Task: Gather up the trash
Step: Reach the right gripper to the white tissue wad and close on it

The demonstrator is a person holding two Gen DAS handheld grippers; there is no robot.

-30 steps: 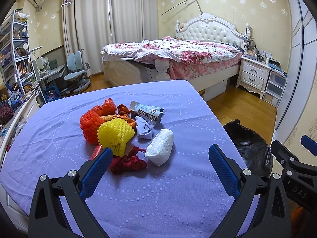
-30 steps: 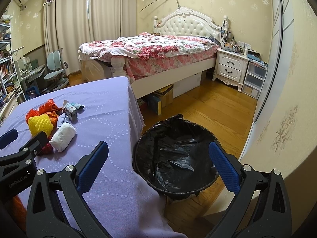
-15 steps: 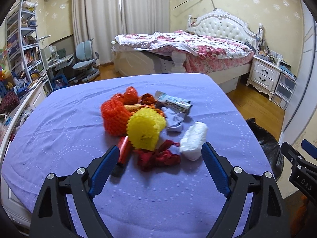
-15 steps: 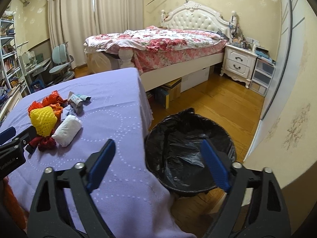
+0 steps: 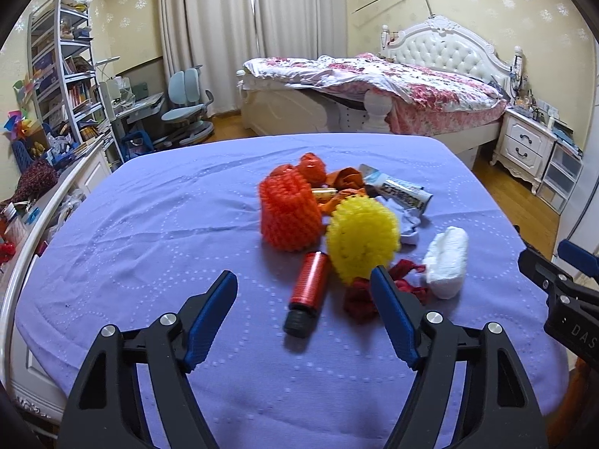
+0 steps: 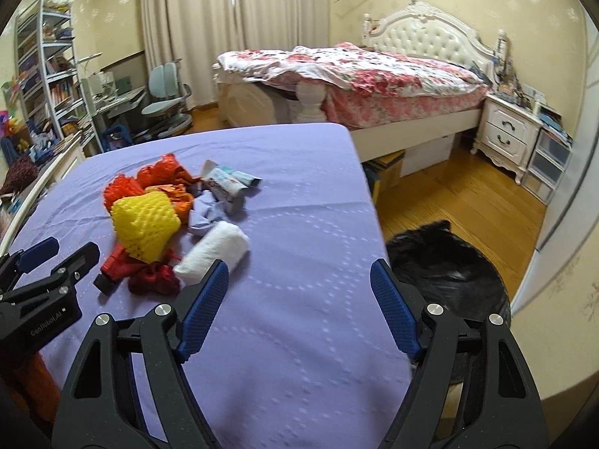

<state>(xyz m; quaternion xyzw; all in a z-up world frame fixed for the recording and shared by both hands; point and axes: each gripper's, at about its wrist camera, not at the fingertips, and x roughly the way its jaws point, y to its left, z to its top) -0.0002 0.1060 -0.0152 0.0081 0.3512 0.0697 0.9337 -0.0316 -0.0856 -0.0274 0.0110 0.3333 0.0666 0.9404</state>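
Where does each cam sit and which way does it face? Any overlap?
Left wrist: on the left tongs, open, facing the trash pile; right tongs at the right edge.
Right wrist: on the right tongs, open, facing the purple table edge and black bin; left tongs at the left edge.
Shared: yellow foam net, white wad, bed.

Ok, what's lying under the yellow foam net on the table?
The yellow foam net overlaps the far end of the red cylinder and part of the crumpled red wrapper. Orange wrappers sit behind it. Anything directly beneath it is hidden.
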